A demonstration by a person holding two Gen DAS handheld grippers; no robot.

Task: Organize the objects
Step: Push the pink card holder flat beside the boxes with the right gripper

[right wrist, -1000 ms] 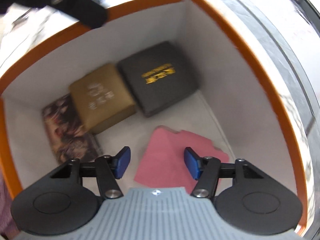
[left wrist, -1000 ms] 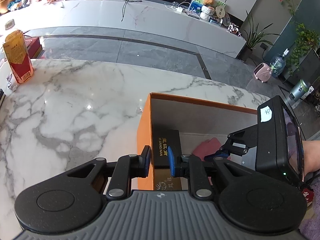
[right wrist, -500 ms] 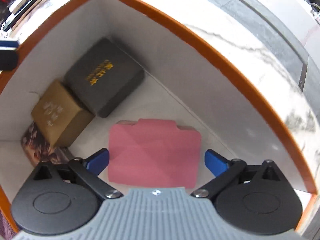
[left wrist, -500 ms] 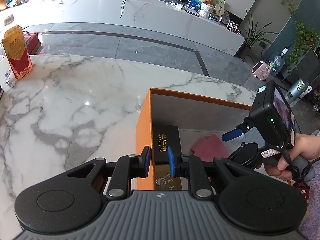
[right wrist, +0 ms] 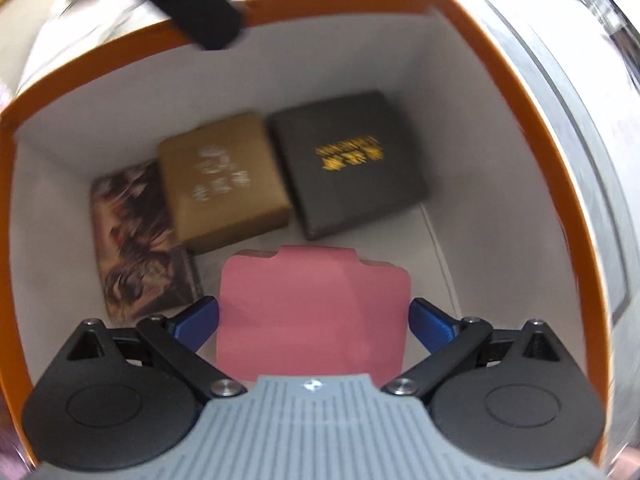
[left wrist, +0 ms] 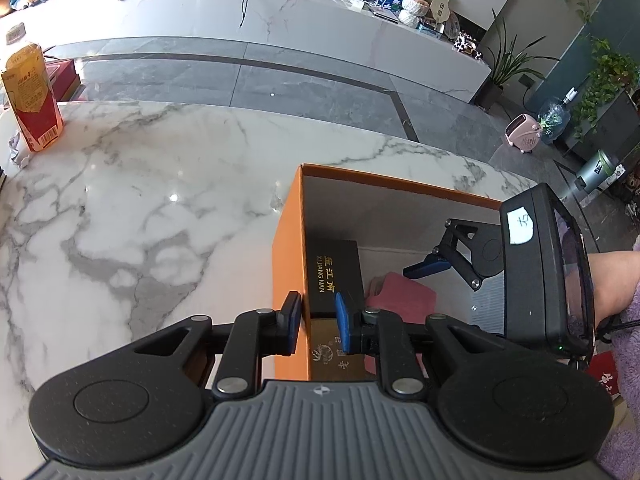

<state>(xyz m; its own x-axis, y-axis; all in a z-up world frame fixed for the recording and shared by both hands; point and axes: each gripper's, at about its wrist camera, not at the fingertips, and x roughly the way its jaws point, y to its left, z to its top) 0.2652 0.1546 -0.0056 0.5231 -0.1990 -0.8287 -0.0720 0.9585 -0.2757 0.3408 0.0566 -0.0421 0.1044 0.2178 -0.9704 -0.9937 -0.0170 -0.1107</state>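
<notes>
Pink pouch (right wrist: 314,312) released since earlier; right tongs (right wrist: 314,318) spread wide; left tongs (left wrist: 318,326) clenching orange box (left wrist: 289,264) wall.

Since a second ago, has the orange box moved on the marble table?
No. In the left wrist view the orange box sits at the same spot against the marble table's grey veins, its wall clamped in the left gripper.

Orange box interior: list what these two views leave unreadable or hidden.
- Right wrist view: white print on the tan packet and gold print on the black packet smeared by motion blur.
- Right wrist view: near edge of the flat pink pouch hidden behind the grey gripper body.
- Left wrist view: the orange cardboard box wall and the left gripper cover most of the tan packet.
</notes>
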